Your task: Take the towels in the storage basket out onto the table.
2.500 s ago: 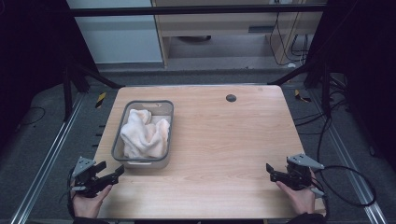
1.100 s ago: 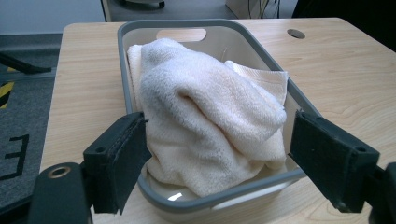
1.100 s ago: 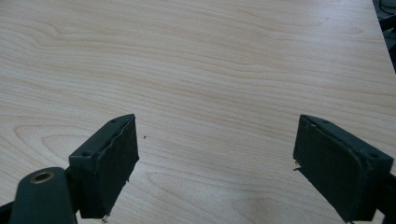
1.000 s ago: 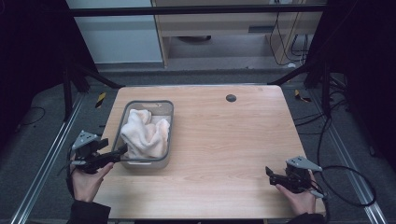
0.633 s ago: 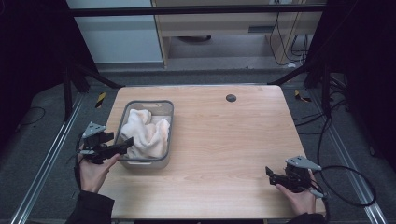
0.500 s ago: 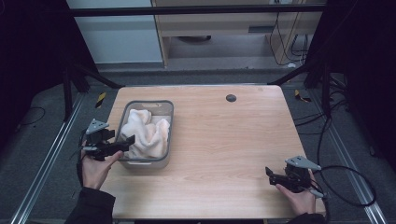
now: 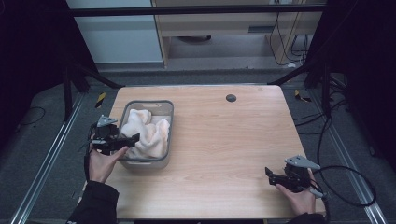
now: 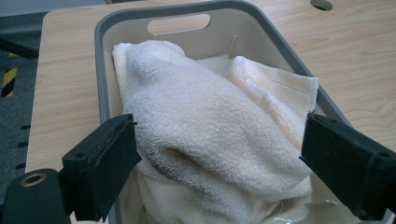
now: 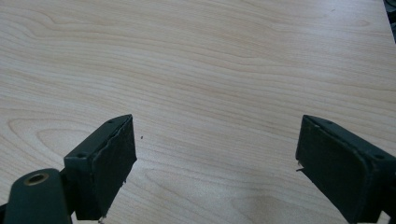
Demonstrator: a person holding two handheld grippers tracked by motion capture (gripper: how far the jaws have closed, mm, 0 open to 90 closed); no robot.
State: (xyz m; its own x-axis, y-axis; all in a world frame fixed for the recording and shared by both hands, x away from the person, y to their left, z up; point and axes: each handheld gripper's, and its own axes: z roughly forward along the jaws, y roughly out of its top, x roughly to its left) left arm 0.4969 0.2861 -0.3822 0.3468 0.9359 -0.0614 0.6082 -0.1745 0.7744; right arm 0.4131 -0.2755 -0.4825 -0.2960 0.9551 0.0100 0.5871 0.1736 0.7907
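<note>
A cream towel (image 7: 148,130) (image 8: 215,140) lies crumpled in a grey plastic basket (image 7: 164,106) (image 8: 103,60) at the left of the wooden table (image 7: 233,140). My left gripper (image 7: 132,138) (image 8: 217,170) hovers at the basket's left rim, pointing over the towel. Its jaws stand wide apart on either side of the towel heap, holding nothing. My right gripper (image 7: 269,173) (image 9: 215,168) rests low near the table's front right corner, open, with bare wood between its jaws.
A small dark round hole (image 7: 230,97) (image 8: 322,3) sits in the tabletop at the back. Metal rails (image 7: 46,158) run along the floor on both sides, with cables (image 7: 345,182) at the right. A shelf unit (image 7: 224,28) stands behind the table.
My left gripper has moved forward from the table's front left corner to the basket's left rim, over the towel. The right gripper has stayed still.
</note>
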